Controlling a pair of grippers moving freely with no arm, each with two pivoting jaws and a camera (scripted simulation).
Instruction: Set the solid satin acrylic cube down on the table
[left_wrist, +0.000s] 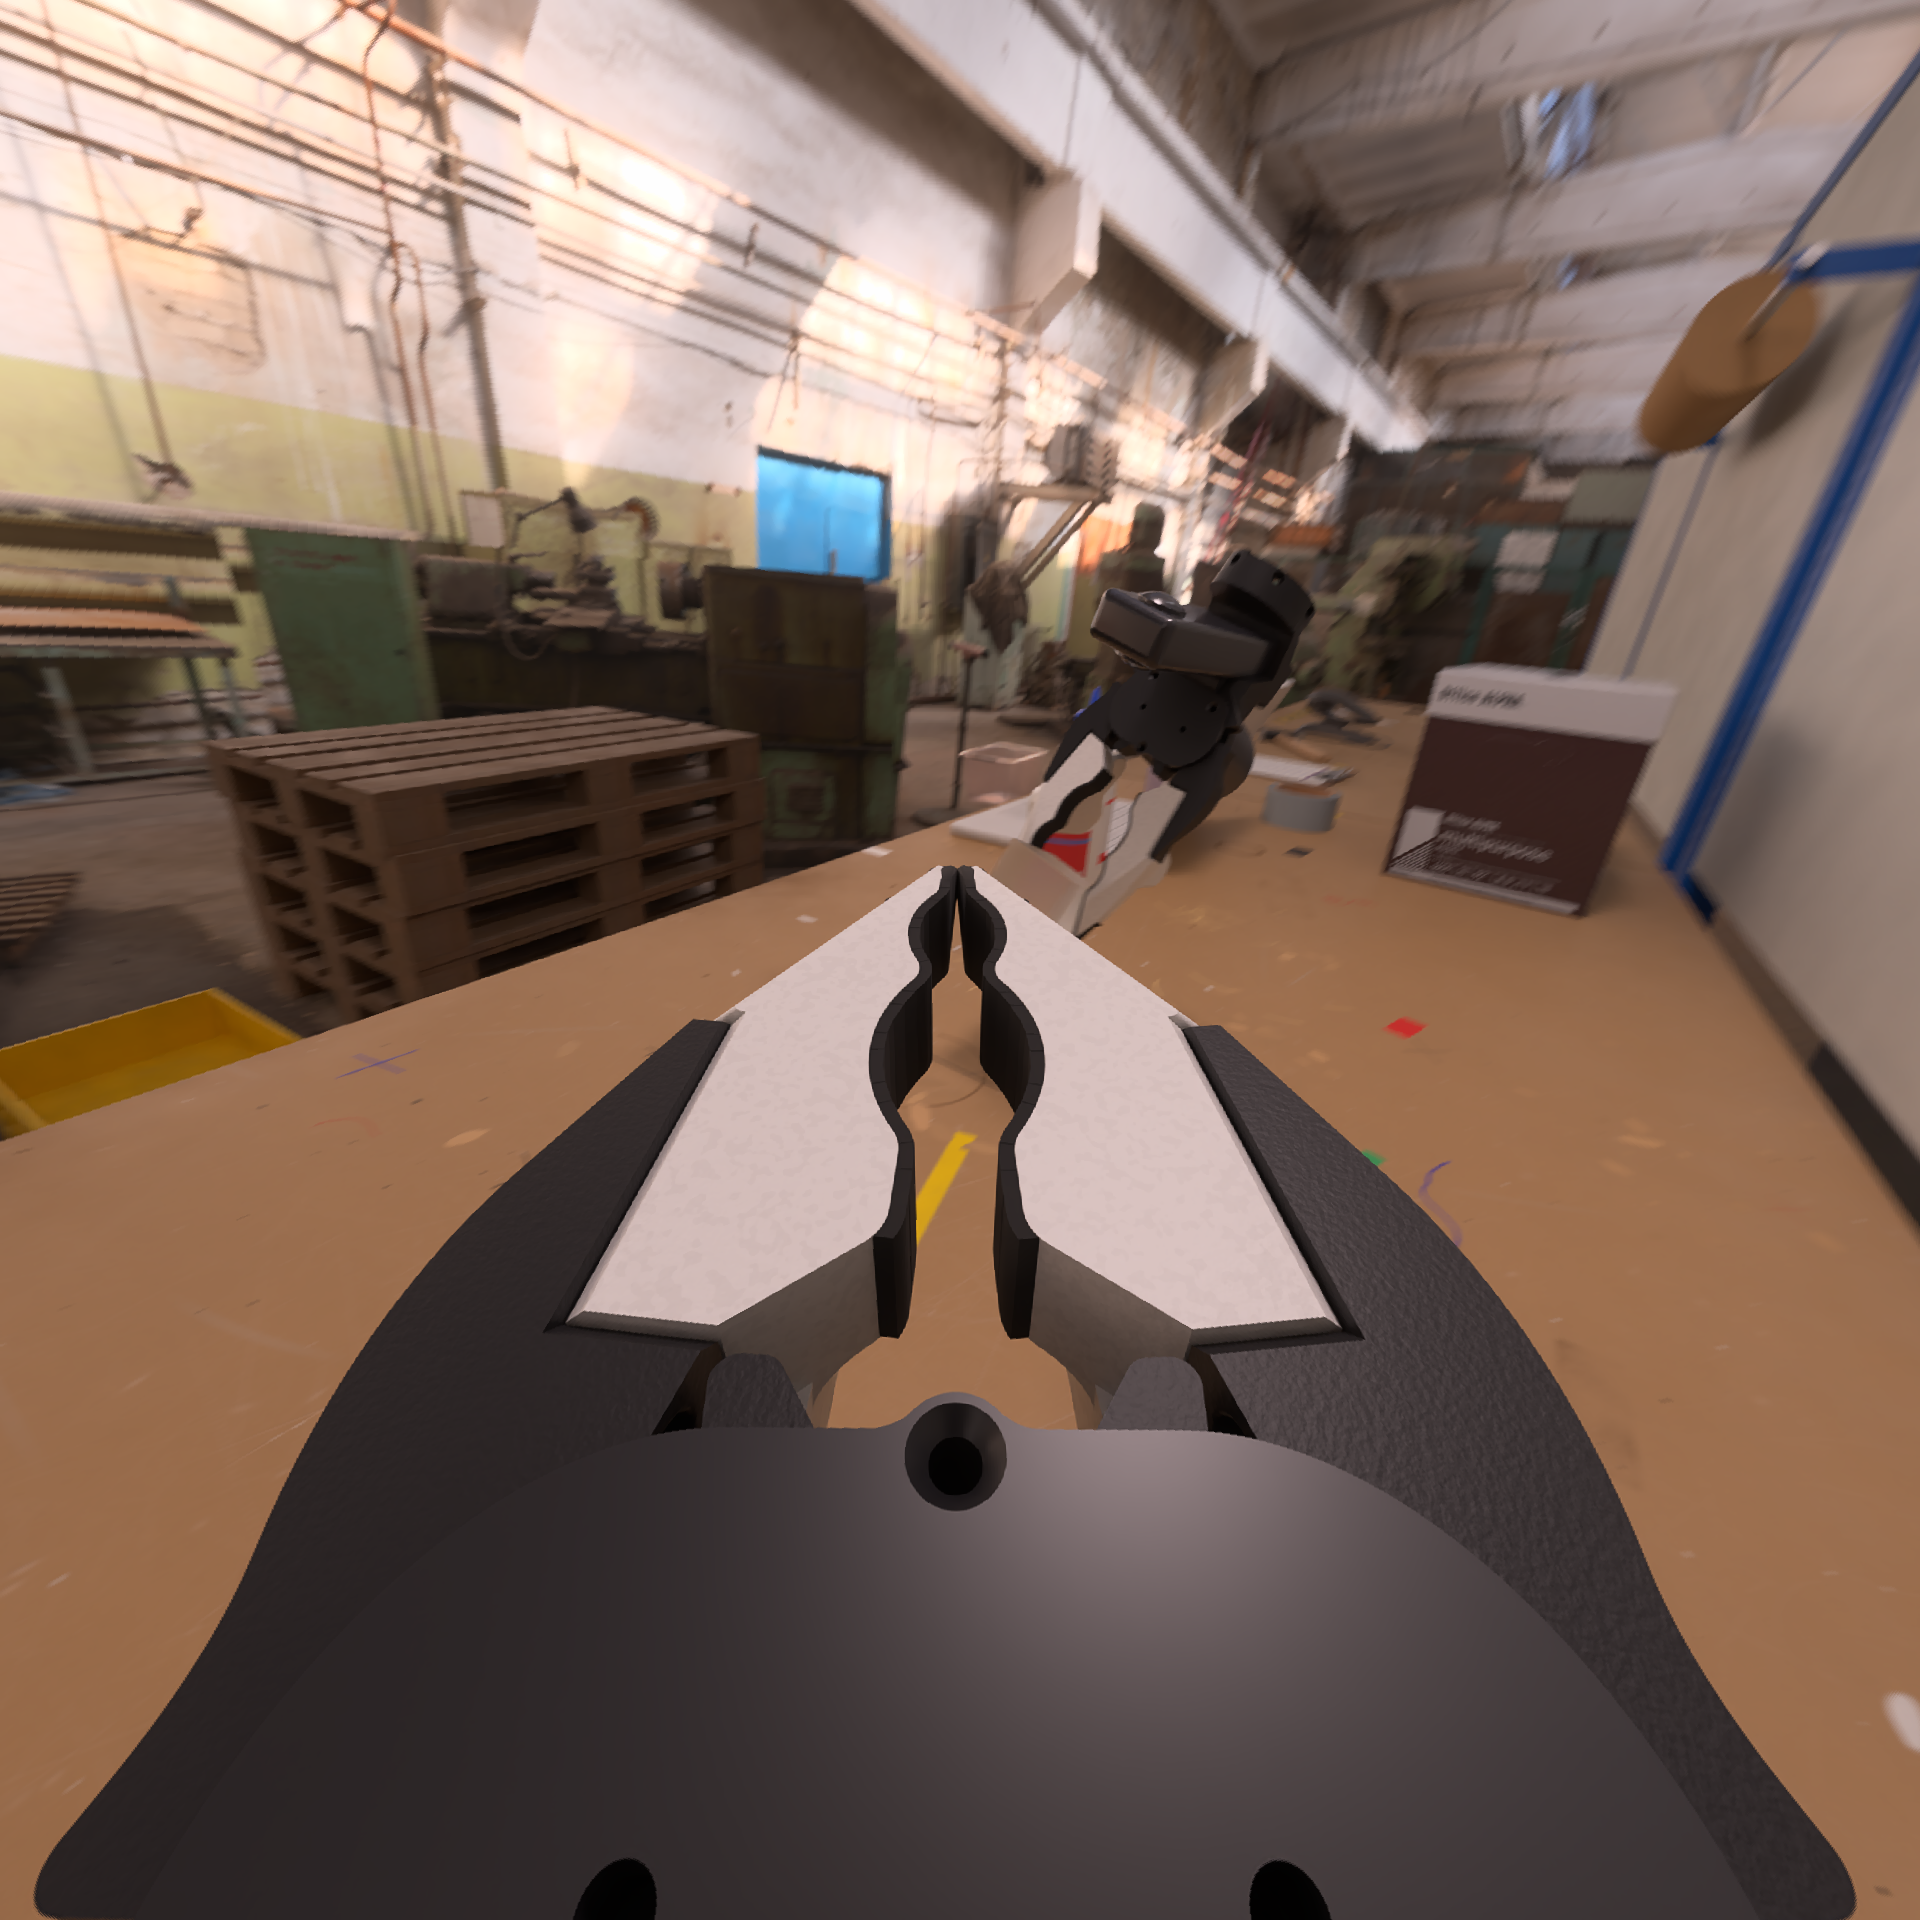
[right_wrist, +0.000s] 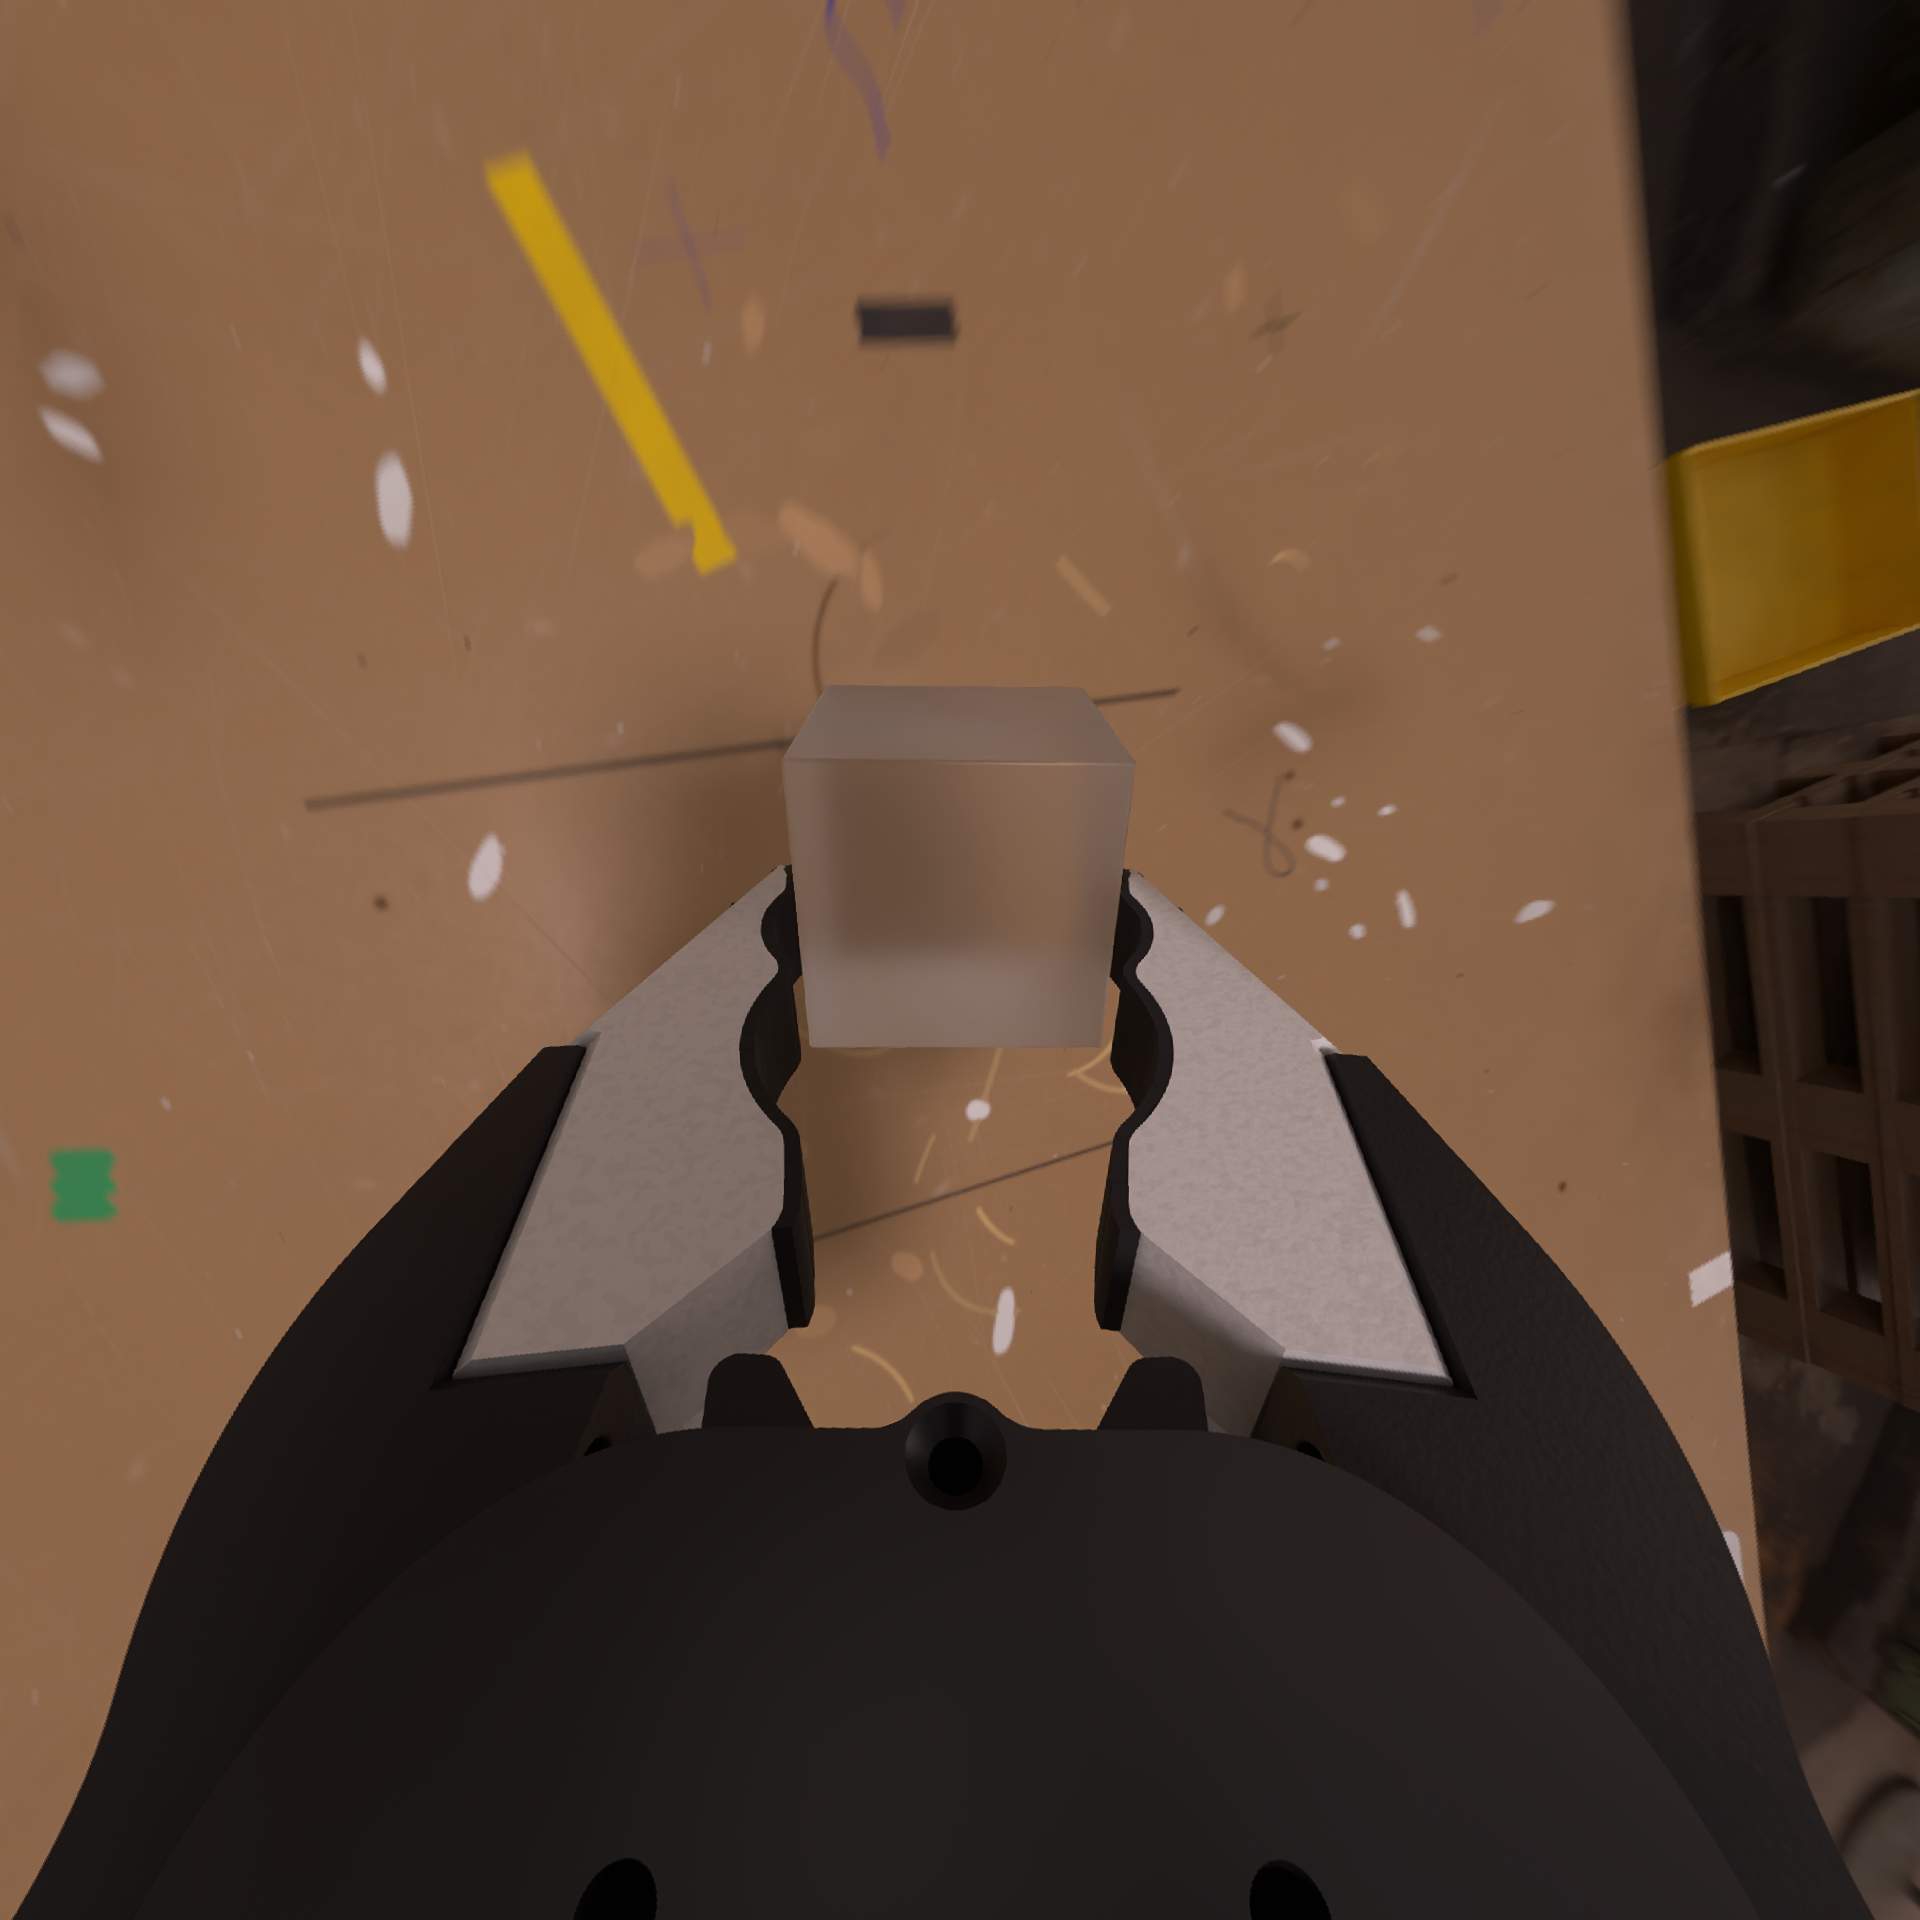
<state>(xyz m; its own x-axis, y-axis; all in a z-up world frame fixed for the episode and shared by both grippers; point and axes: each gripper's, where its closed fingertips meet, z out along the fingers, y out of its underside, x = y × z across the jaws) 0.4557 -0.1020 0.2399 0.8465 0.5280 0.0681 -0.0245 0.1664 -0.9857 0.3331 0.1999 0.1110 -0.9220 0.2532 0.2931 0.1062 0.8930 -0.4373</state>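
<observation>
A frosted, translucent acrylic cube (right_wrist: 954, 873) sits between the fingertips of my right gripper (right_wrist: 954, 899), which is shut on it and points down at the brown table (right_wrist: 312, 935). In the left wrist view the right gripper (left_wrist: 1075, 857) shows farther off, tilted down with the pale cube (left_wrist: 1049, 888) at its tips, low over the table; I cannot tell whether the cube touches it. My left gripper (left_wrist: 956, 878) is shut and empty, held level above the table (left_wrist: 260, 1299).
A yellow tape strip (right_wrist: 608, 353) lies on the table beyond the cube. A yellow bin (right_wrist: 1808, 540) stands off the table edge, beside wooden pallets (left_wrist: 488, 831). A brown-and-white box (left_wrist: 1527, 790) and a tape roll (left_wrist: 1301, 805) stand at the far right by the wall.
</observation>
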